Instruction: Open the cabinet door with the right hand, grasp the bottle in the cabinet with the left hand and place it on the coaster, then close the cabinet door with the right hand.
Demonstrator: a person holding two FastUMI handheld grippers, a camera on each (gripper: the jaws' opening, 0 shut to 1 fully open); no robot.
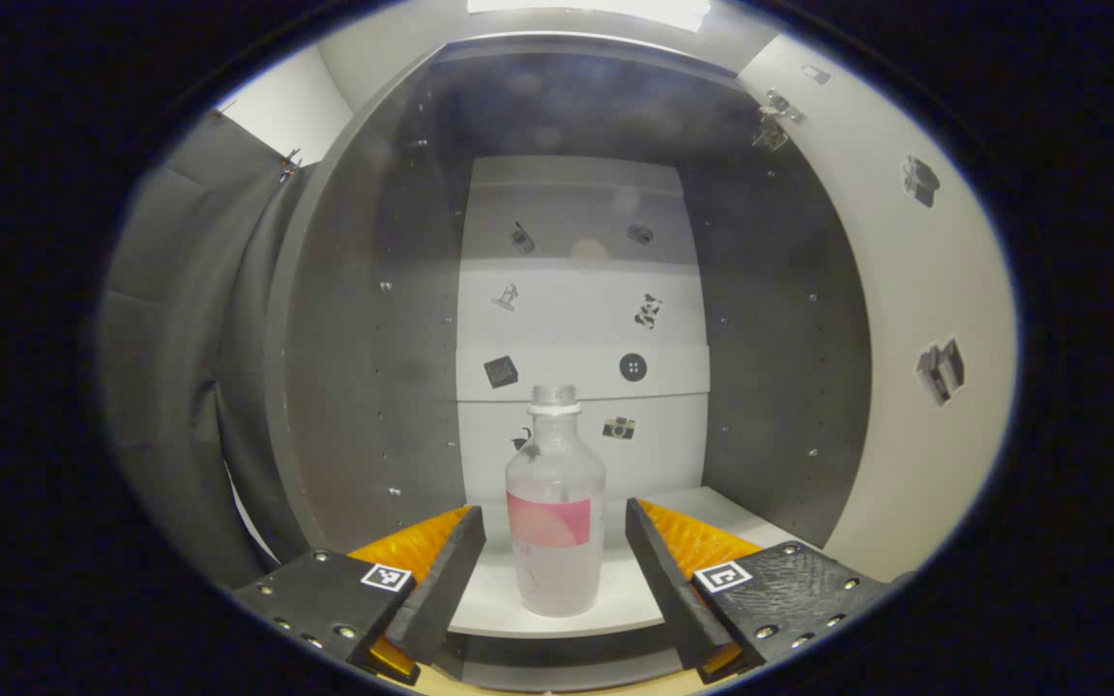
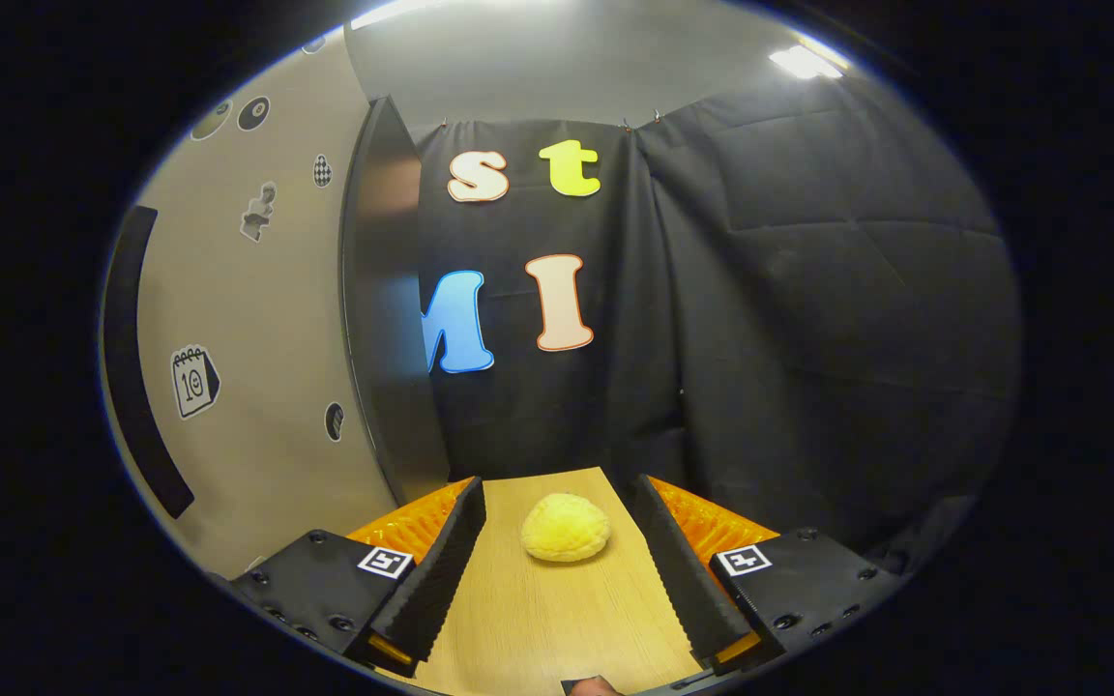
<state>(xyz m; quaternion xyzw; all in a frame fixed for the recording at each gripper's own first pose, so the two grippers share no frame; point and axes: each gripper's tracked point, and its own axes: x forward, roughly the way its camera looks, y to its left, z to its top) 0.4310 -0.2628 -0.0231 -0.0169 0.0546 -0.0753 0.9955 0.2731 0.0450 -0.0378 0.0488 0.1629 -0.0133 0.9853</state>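
My left gripper (image 1: 555,570) is spread wide at the cabinet's mouth, empty, its fingers flanking the front edge of the shelf (image 1: 634,590). Straight ahead between them stands the bottle (image 1: 555,512), upright, long axis vertical, near the shelf's front edge and apart from both fingers. I judge the grasp step is on: push forward until the pads bracket the bottle's body, then squeeze. The cabinet door (image 1: 915,319) hangs open to the right.

My right gripper (image 2: 557,570) is also spread, holding nothing, over the wooden table (image 2: 538,628); a yellow bun-like lump (image 2: 566,527) lies beyond its tips. The left is clearly the nearer one.
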